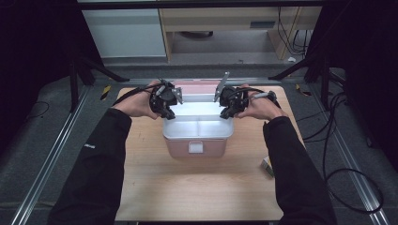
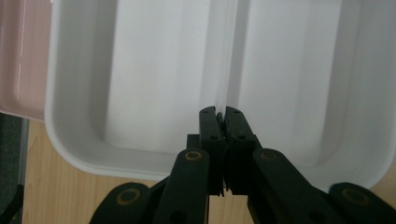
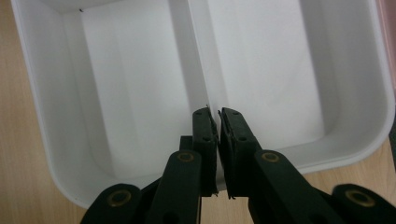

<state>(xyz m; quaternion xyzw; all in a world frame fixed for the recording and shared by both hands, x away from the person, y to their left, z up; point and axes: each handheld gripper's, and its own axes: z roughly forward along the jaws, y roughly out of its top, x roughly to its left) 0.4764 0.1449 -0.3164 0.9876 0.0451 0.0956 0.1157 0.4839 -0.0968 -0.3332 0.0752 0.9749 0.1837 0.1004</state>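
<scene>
Gripping opposite ends of the white tray (image 1: 197,123), the left claw (image 1: 165,111) and right claw (image 1: 227,112) clamp its rim (two compartments inside). It sits atop a pink box (image 1: 195,148) on the table (image 1: 187,187).

Beyond the jaws, a wooden desk (image 1: 225,28) and white cabinet (image 1: 124,33) stand on grey floor (image 1: 42,136), black cables (image 1: 338,140) trailing.
</scene>
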